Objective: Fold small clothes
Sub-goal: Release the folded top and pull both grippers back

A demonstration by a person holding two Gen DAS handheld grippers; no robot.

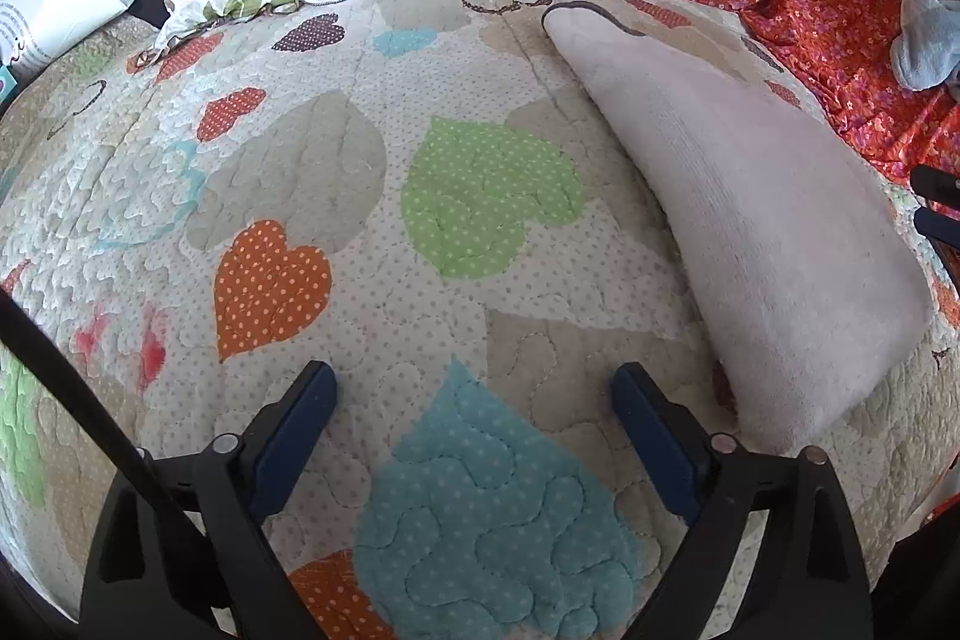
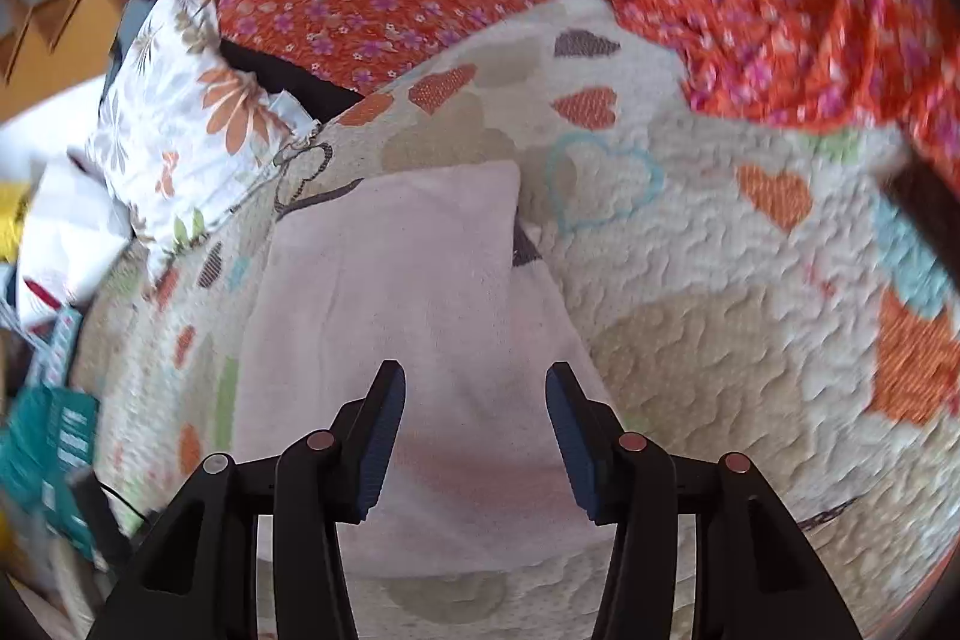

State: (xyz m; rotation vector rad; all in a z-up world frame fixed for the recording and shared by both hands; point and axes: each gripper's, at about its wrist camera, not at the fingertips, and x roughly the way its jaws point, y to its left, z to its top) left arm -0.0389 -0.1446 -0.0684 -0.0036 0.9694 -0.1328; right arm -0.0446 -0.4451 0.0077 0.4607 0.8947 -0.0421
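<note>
The pale pink cloth point(image 2: 414, 316) lies on the quilt point(image 2: 720, 340), long axis running away from my right gripper point(image 2: 474, 436), spread above its near end; my left gripper point(image 1: 474, 436), also spread, is beside it.

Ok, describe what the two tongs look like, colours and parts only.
Both look alike. The left tongs have two black plastic arms with triangular cut-outs, round silvery and coppery rivets at the joints, and dark blue pads on the inner faces. A thin black rod or cable crosses that view's lower left. The right tongs match, and their blue pads look finely ribbed.
</note>
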